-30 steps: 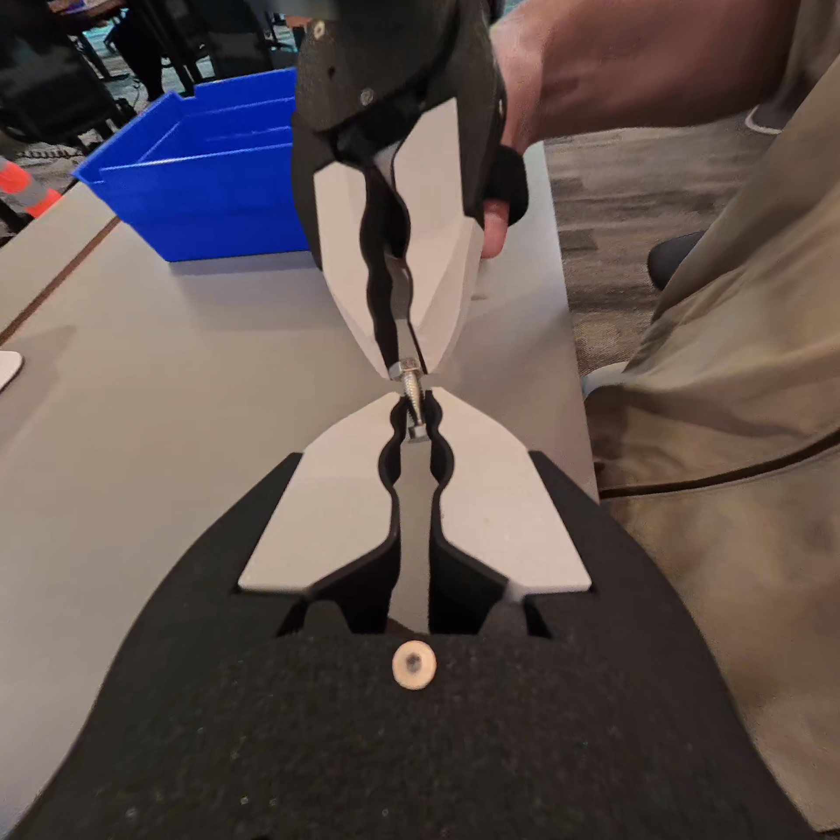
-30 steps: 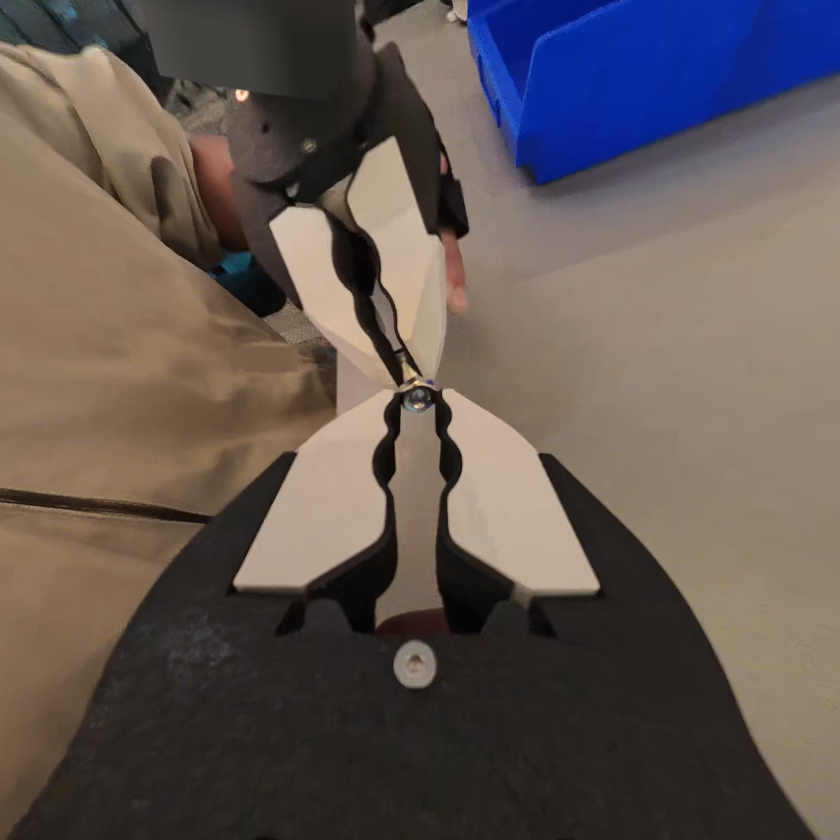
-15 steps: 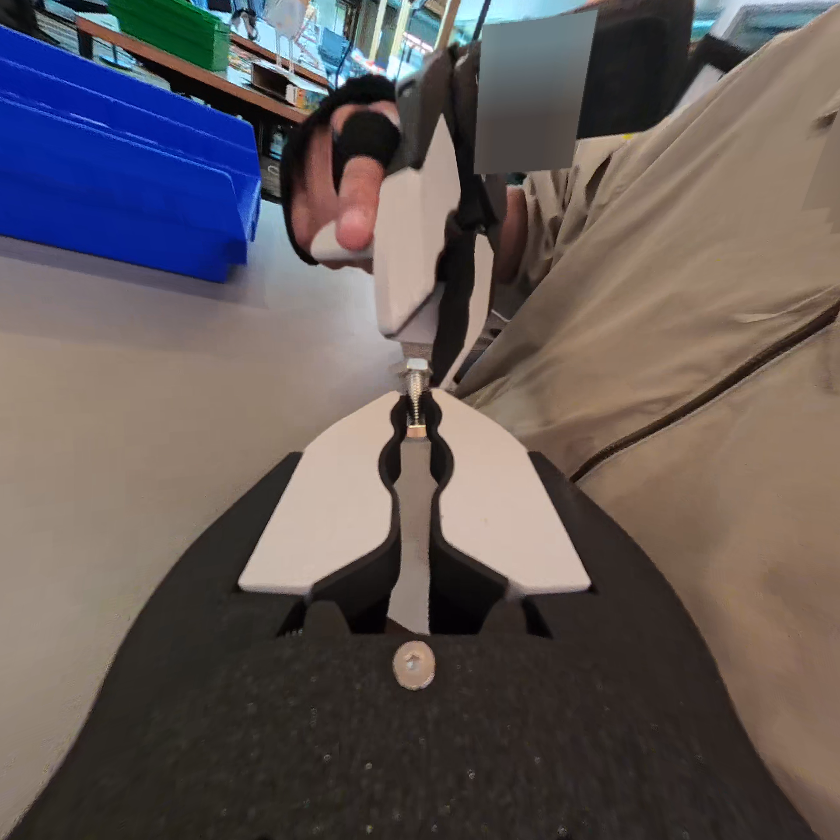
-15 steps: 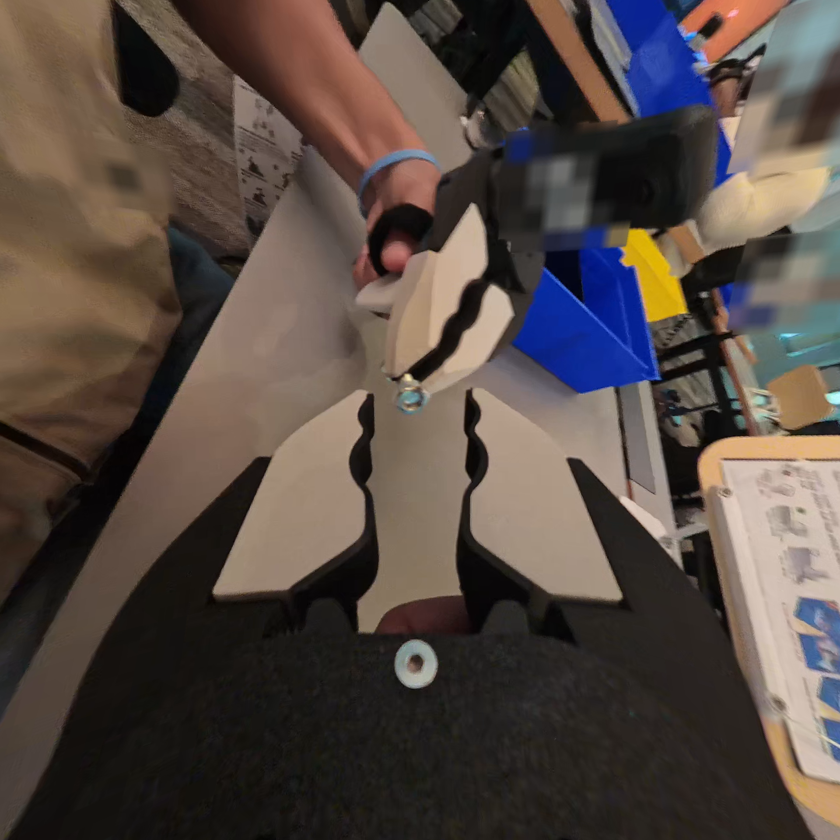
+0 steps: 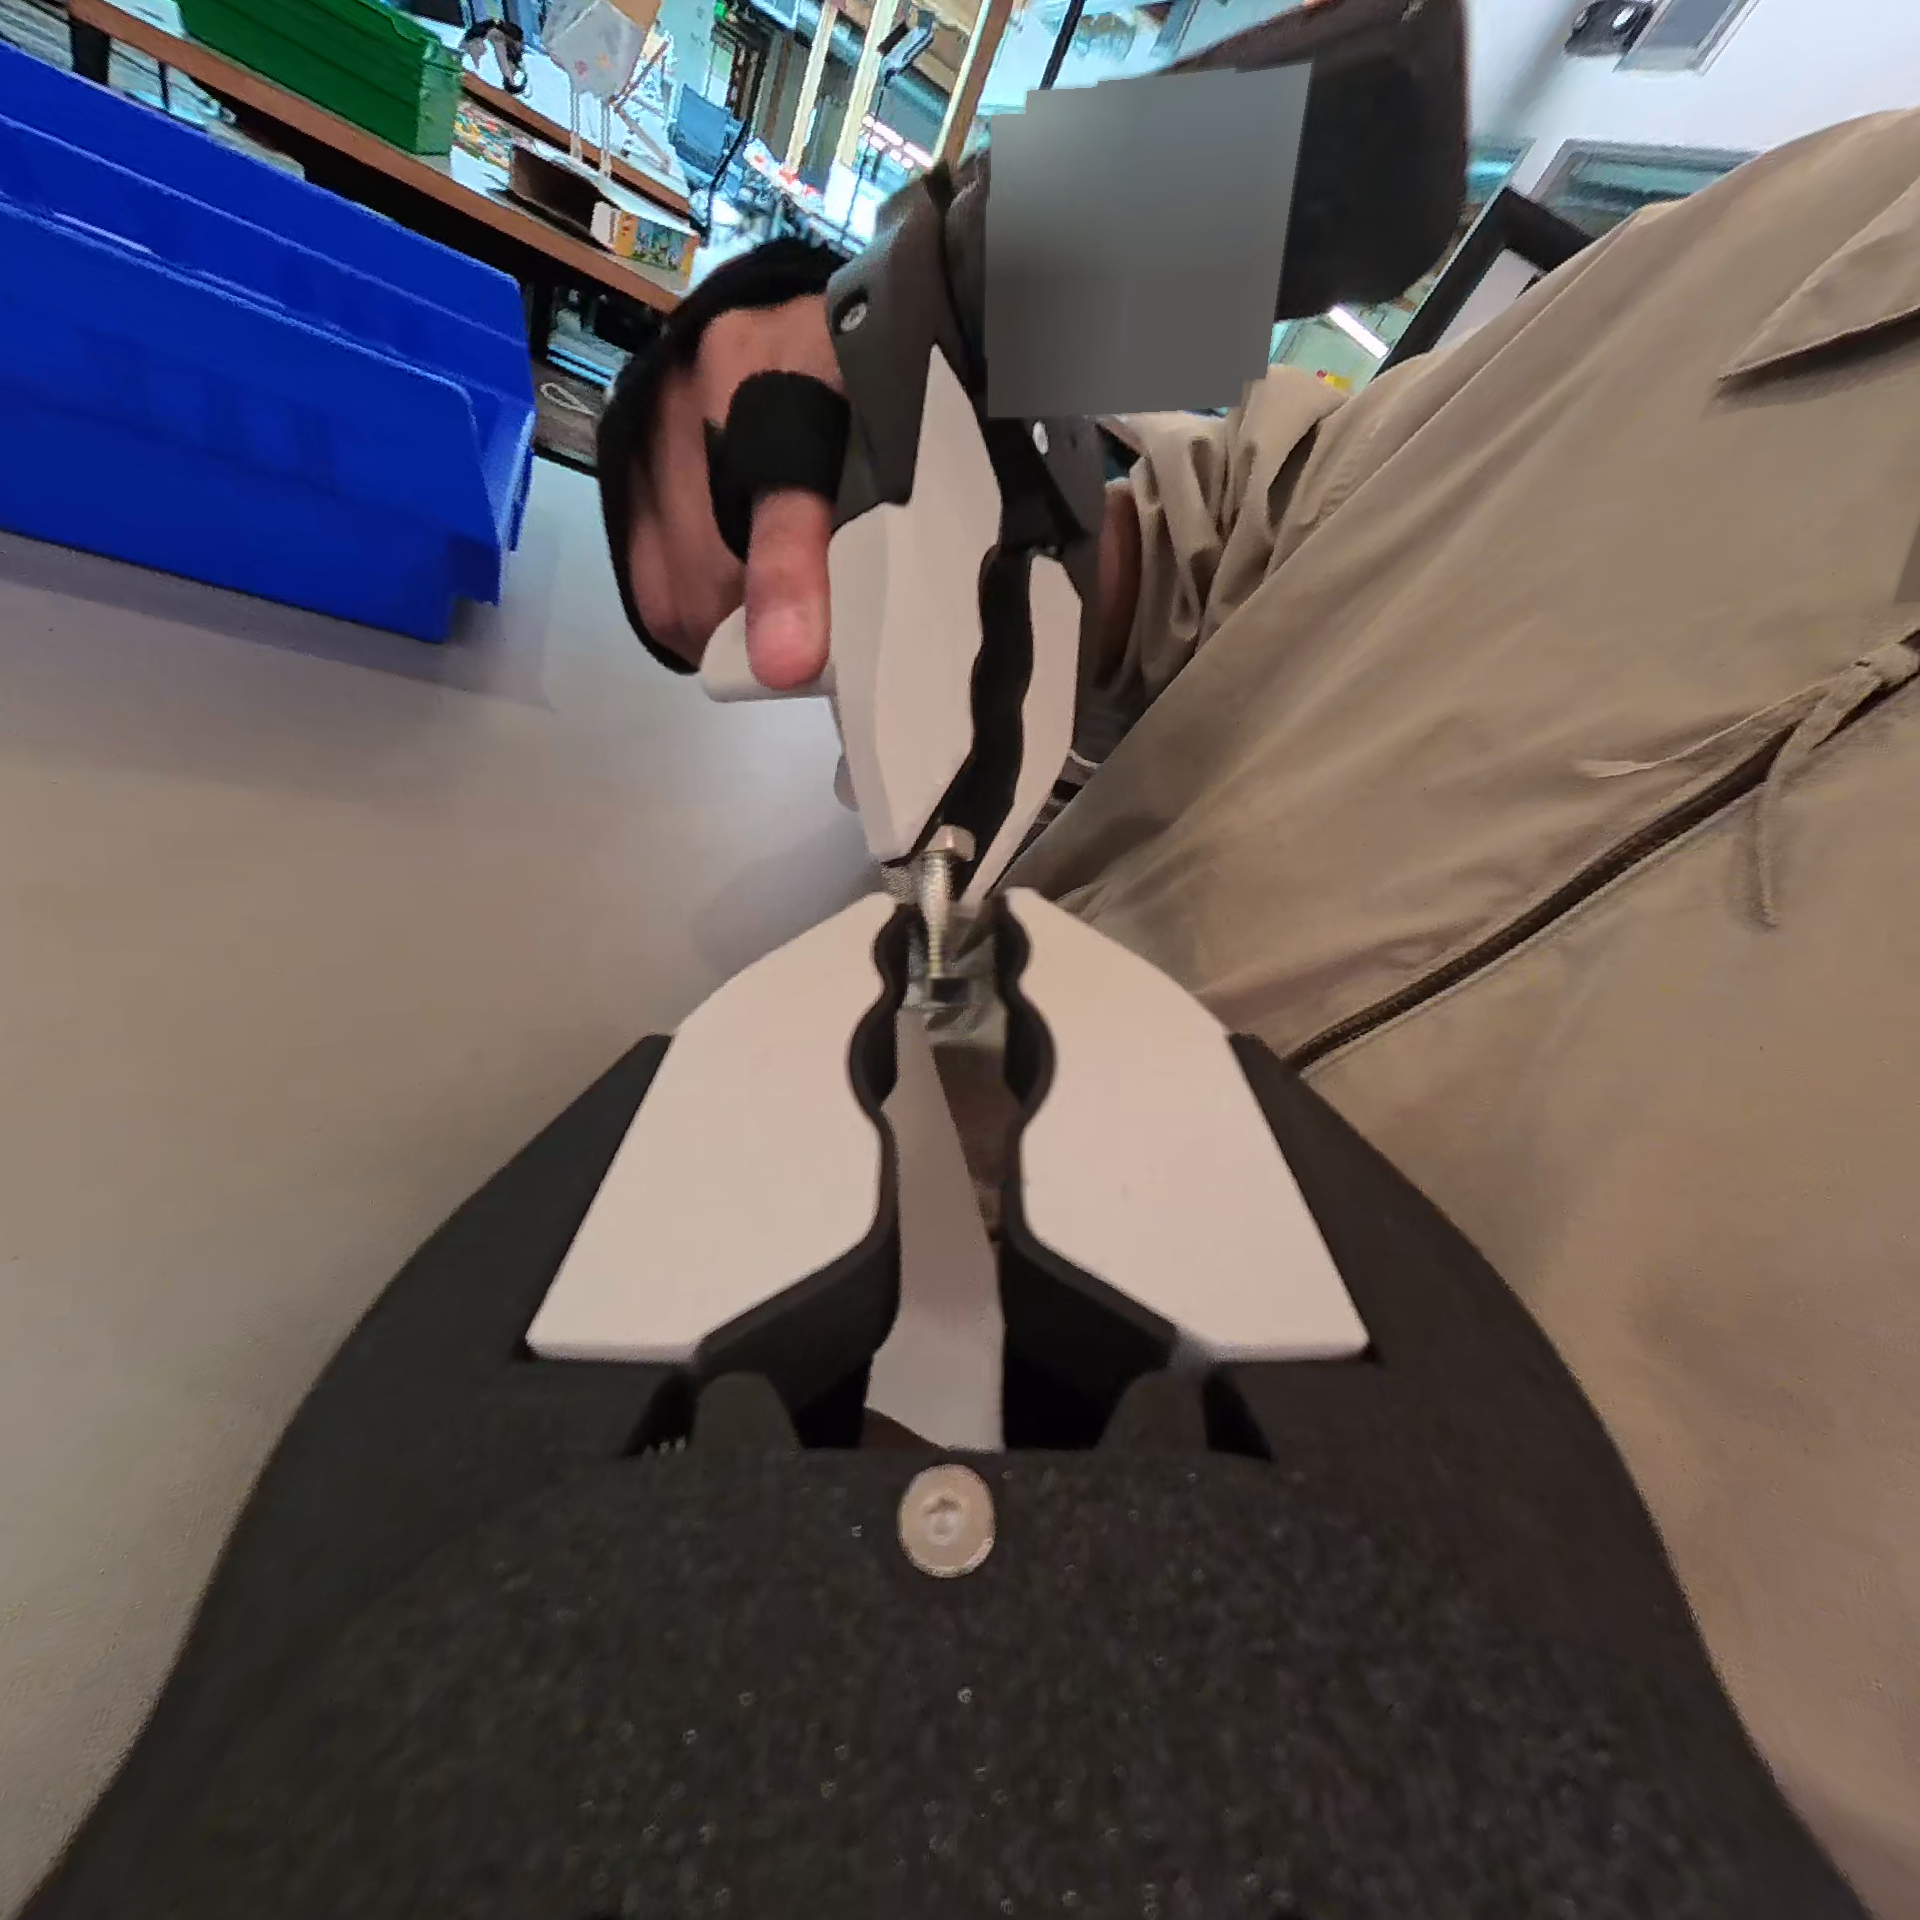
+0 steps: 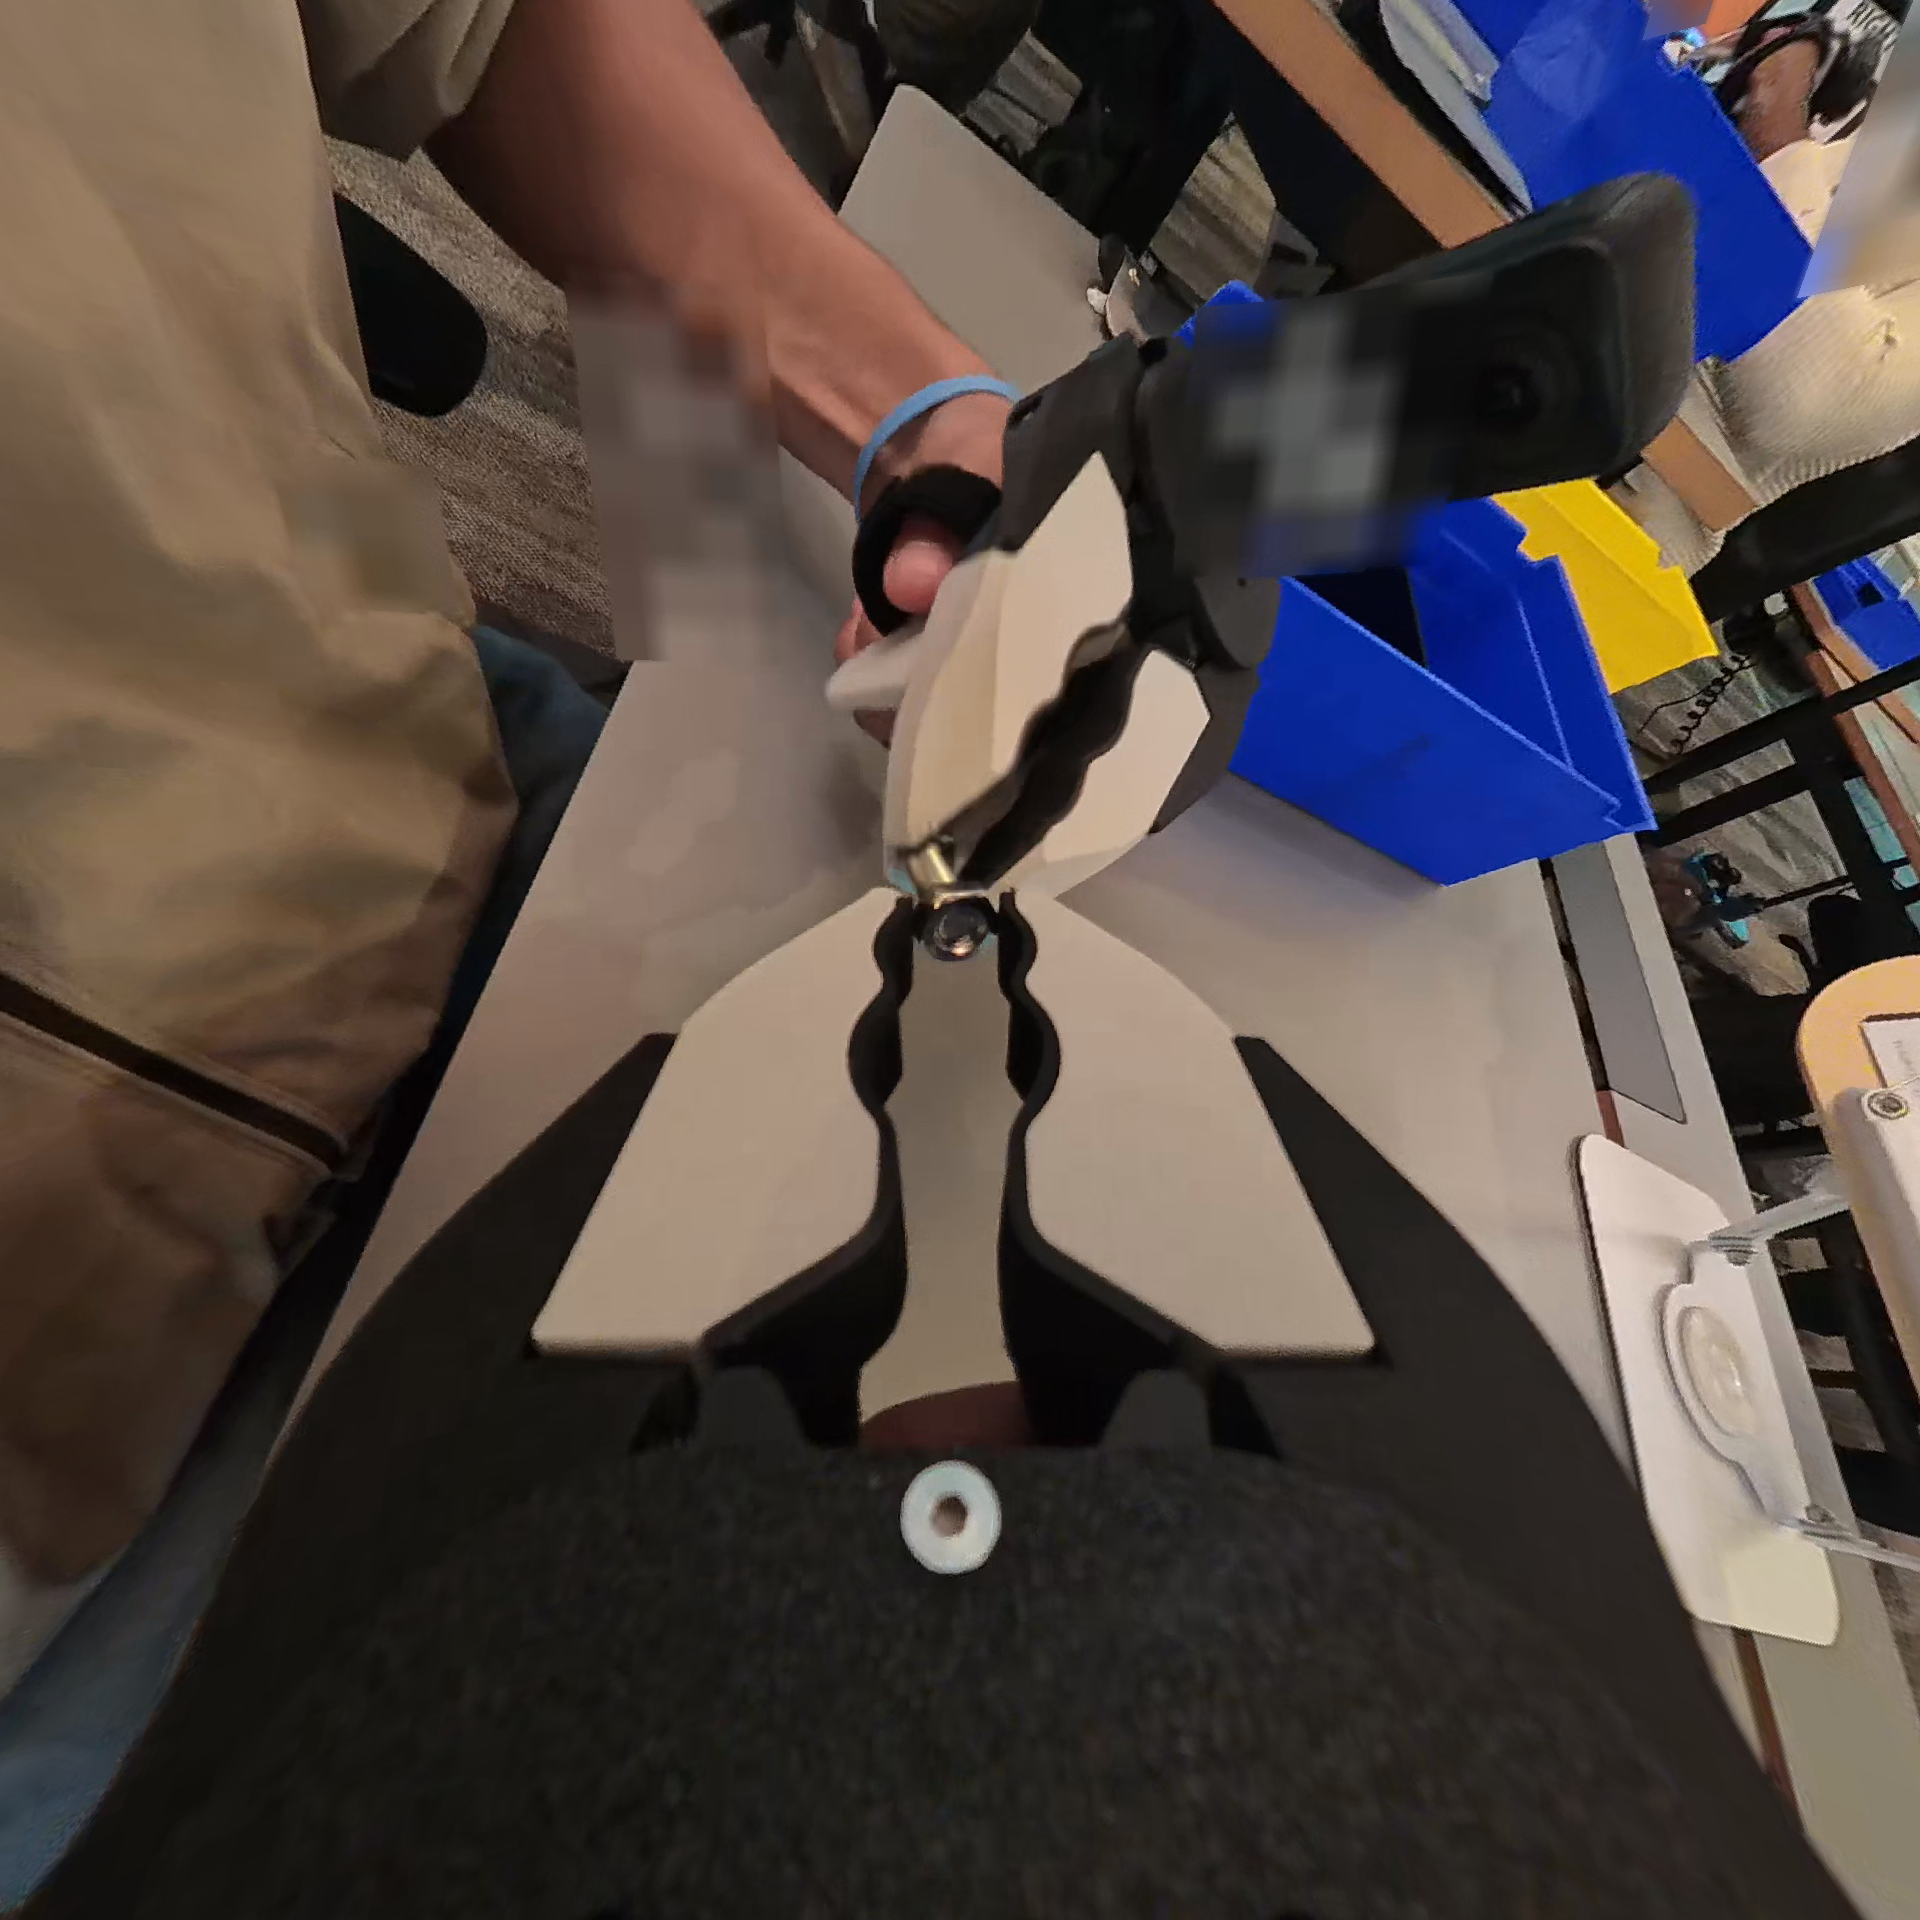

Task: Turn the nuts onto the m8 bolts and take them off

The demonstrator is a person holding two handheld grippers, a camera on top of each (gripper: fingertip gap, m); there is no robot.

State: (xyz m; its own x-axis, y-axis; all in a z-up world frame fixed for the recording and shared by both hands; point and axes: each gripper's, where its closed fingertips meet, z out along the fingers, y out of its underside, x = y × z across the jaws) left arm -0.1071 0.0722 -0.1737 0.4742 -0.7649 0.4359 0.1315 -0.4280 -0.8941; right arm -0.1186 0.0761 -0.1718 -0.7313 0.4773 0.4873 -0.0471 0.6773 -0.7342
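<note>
Left tongs [image 5: 943, 920] are seen at the centre of the left wrist view, drawn narrow and clamped on the head end of an M8 bolt [image 5: 938, 925]. The bolt is held in the air above the grey tabletop [image 5: 312, 935], its bare thread running up and away from the camera. Right tongs [image 6: 954, 914] are seen at the centre of the right wrist view, likewise drawn narrow and closed on a nut [image 6: 957, 928], which is viewed end-on with the bolt tip inside it. The two pairs of tongs meet tip to tip, nearly touching.

The nut is judged to sit near the far tip of the bolt, since thread is exposed between it and the head. Only a few turns are therefore thought to be engaged. Whether the nut is being wound on or backed off cannot be told. No other bolts or nuts can be seen, so it cannot be said how many pairs have been finished or remain.

Beyond the tongs, a person's tan jacket [image 5: 1507, 727] fills the right of the left wrist view. A blue bin [image 5: 260, 416] stands on the tabletop at upper left, with cluttered shelving farther back.
</note>
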